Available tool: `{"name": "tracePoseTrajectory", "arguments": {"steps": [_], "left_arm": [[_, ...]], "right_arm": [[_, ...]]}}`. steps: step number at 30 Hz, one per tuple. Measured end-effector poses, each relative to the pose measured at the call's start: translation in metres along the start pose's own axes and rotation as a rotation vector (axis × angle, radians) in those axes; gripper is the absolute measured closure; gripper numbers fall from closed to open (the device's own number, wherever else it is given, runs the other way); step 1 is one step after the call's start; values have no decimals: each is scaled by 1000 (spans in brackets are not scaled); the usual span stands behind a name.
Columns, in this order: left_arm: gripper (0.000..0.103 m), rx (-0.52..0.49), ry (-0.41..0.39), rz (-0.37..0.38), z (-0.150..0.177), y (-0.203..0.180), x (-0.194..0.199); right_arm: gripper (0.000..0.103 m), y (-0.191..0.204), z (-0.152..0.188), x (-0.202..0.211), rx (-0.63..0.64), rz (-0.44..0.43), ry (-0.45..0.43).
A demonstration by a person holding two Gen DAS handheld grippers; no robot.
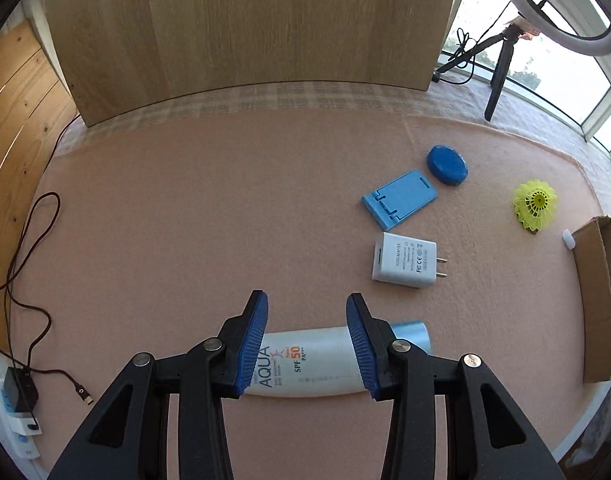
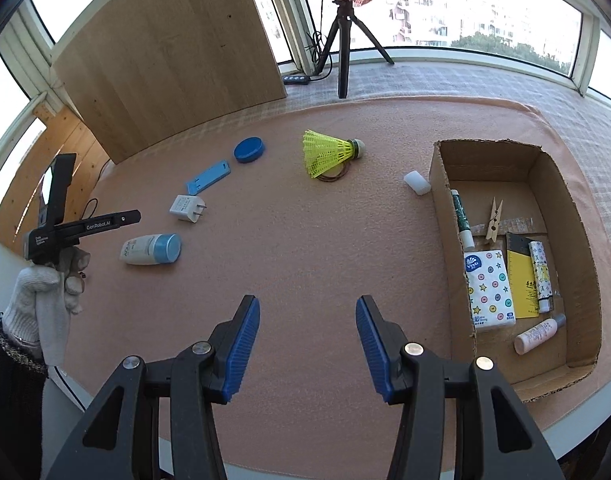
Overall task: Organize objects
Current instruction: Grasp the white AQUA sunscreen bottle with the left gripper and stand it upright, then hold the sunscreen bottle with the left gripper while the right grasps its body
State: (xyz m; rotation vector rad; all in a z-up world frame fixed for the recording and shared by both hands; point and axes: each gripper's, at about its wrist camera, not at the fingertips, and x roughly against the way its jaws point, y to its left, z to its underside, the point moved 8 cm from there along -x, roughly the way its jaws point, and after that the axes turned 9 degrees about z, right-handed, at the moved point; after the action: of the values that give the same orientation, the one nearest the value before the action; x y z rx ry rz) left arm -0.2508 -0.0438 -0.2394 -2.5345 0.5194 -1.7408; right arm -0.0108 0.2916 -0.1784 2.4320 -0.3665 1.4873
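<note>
The left gripper (image 1: 307,344) is hanging with jaws spread over the sunscreen bottle (image 1: 317,364), while the right gripper (image 2: 307,348) is hovering, jaws spread, beside the cardboard box (image 2: 441,208).

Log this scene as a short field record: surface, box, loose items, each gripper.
surface: pink mat
box: cardboard box at the mat's right, already holding small items
loose items: sunscreen bottle, white charger, blue phone stand, blue lid, yellow shuttlecock
left gripper: jaws open above the sunscreen bottle
right gripper: jaws open, nothing between them
</note>
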Motion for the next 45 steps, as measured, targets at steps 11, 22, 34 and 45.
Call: {"name": "tracePoseTrajectory", "arguments": {"steps": [11, 22, 34, 45], "left_arm": [[66, 114, 91, 75, 21, 42, -36], [69, 174, 62, 134, 70, 3, -29], [68, 177, -10, 119, 67, -10, -7], [69, 151, 11, 173, 65, -43, -19]], "right_arm": [[57, 26, 8, 1, 9, 9, 8], [57, 32, -6, -22, 84, -53, 42], [57, 47, -15, -52, 116, -114, 91], [57, 46, -24, -60, 109, -131, 103]]}}
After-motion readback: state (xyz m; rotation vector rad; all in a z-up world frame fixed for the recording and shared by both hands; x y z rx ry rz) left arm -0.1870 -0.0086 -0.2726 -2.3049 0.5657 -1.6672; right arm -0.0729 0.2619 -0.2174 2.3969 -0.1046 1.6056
